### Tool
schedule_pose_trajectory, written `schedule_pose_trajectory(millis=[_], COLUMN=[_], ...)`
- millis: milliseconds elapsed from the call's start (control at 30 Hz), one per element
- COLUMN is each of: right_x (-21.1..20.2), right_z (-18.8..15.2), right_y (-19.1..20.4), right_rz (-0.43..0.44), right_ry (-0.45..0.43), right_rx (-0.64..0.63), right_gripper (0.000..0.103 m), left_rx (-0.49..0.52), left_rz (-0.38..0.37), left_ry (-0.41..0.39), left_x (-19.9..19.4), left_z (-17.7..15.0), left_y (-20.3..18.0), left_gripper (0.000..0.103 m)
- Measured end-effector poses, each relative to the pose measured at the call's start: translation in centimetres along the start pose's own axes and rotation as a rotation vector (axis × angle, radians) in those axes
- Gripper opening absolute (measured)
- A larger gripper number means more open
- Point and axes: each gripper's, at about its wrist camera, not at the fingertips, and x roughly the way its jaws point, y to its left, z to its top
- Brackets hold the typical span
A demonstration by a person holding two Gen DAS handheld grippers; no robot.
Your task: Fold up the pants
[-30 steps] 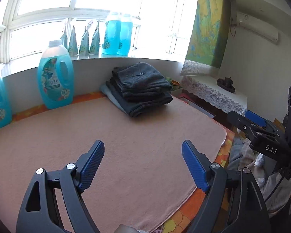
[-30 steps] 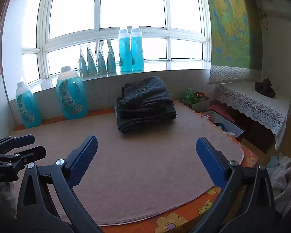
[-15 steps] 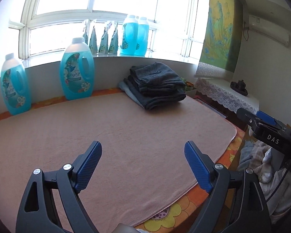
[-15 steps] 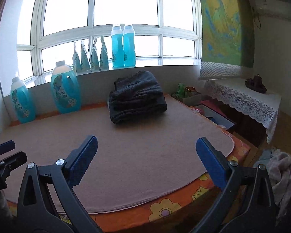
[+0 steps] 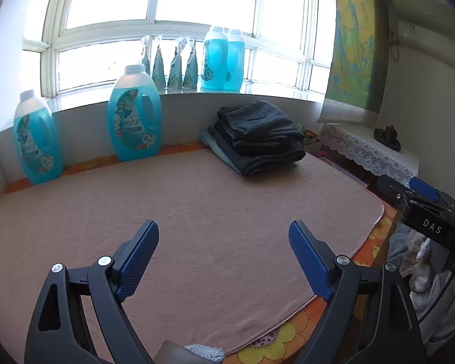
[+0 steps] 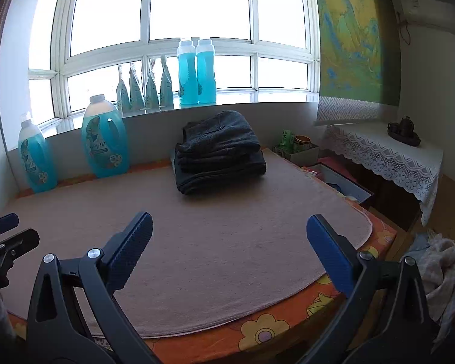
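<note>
A stack of folded dark grey pants (image 5: 257, 139) (image 6: 218, 151) lies at the far side of a pinkish-brown mat (image 5: 197, 206) (image 6: 227, 212), near the window wall. My left gripper (image 5: 223, 227) hovers over the mat's near part, open, with nothing between its blue pads. My right gripper (image 6: 229, 220) is also open and empty over the near edge; its blue-tipped fingers (image 5: 421, 189) show at the right of the left wrist view. The left gripper's fingertips (image 6: 3, 223) show at the left edge of the right wrist view. A crumpled heap of clothes (image 6: 439, 261) (image 5: 415, 251) lies low beyond the mat's right edge.
Two large blue detergent bottles (image 5: 133, 118) (image 5: 36, 142) stand at the back left of the mat; more bottles and pouches line the windowsill (image 6: 197, 72). An open box (image 6: 339, 179) and a lace-covered side table (image 6: 385, 151) stand to the right. An orange flowered cloth (image 6: 263, 333) borders the mat.
The left wrist view has swung left, bringing a second bottle into sight and shifting the pants stack to the right of the picture. The right gripper has barely moved.
</note>
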Motion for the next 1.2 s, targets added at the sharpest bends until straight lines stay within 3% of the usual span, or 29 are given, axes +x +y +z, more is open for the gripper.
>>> schedule_pose_trajectory(millis=[1200], right_x=[0.45], right_z=[0.05], right_y=[0.43], right_rz=[0.012], right_ry=[-0.001], right_rx=[-0.008], right_gripper=[0.103], left_rx=[0.006], left_rz=[-0.001], left_ry=[-0.006], left_x=[-0.37], left_z=[-0.22], left_y=[-0.41], left_gripper=[0.089])
